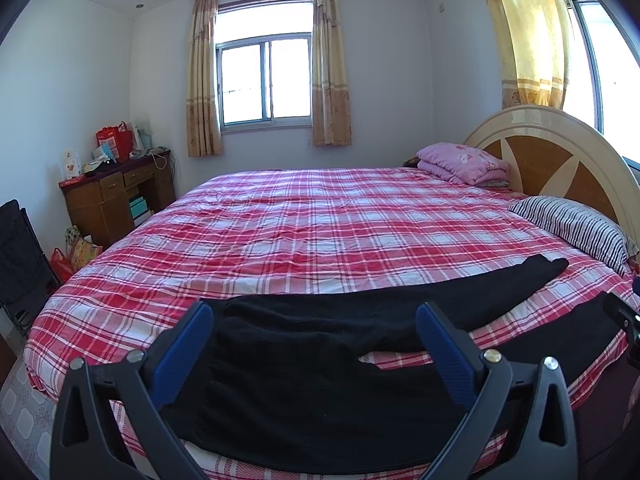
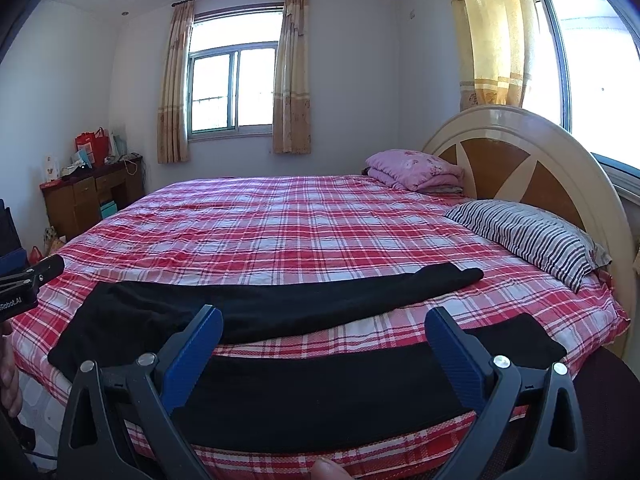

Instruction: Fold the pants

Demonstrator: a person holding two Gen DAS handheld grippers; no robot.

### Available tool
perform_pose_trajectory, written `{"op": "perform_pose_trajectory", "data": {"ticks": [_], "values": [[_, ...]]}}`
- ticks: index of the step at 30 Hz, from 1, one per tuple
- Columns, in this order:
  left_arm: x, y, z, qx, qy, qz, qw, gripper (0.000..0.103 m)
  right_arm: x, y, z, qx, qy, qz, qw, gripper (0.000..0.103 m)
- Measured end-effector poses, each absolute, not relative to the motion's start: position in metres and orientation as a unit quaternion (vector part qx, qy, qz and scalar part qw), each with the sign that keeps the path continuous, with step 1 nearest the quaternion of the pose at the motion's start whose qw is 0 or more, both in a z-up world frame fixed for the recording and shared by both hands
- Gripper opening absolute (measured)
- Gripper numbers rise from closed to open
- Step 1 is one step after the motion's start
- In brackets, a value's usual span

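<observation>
Black pants [image 1: 304, 376] lie spread flat along the near edge of the bed, waist to the left, both legs stretching right. The far leg [image 2: 340, 292] and near leg [image 2: 340, 384] are split apart with plaid sheet between them. My left gripper [image 1: 316, 320] is open and empty, hovering above the waist and seat area. My right gripper [image 2: 324, 324] is open and empty, above the near leg. The left gripper's edge [image 2: 24, 280] shows in the right wrist view; the right gripper's edge [image 1: 622, 316] shows in the left wrist view.
The bed has a red plaid sheet [image 1: 312, 220]. A striped pillow [image 1: 576, 228] and folded pink quilt [image 1: 464, 162] lie by the round headboard [image 1: 560, 148]. A wooden desk [image 1: 116, 196] with bags stands far left. A dark chair [image 1: 20, 260] stands left.
</observation>
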State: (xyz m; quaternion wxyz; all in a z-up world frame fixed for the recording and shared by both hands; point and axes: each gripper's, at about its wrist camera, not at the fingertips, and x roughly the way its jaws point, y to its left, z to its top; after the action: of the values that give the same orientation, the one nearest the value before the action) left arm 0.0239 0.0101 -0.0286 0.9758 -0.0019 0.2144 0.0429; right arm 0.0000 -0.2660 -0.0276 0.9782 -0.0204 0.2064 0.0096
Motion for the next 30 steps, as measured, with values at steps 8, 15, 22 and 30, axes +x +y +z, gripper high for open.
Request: {"op": "perform_pose_trajectory", "data": {"ticks": [8, 15, 22, 30], "values": [[0.063, 0.020, -0.062, 0.035, 0.242, 0.039, 0.969, 0.103, 0.019, -0.270, -0.053, -0.025, 0.242, 0.009, 0.970, 0.102], [0.155, 0.120, -0.084, 0.055, 0.291, 0.136, 0.945, 0.103, 0.046, -0.298, -0.075, -0.021, 0.282, -0.012, 0.959, 0.102], [0.219, 0.195, -0.139, 0.048, 0.394, 0.133, 0.908, 0.094, 0.072, -0.321, -0.101, 0.013, 0.332, -0.007, 0.943, 0.102], [0.249, 0.210, -0.165, -0.019, 0.441, 0.069, 0.894, 0.070, 0.095, -0.328, -0.098, -0.027, 0.332, -0.012, 0.943, 0.102]]}}
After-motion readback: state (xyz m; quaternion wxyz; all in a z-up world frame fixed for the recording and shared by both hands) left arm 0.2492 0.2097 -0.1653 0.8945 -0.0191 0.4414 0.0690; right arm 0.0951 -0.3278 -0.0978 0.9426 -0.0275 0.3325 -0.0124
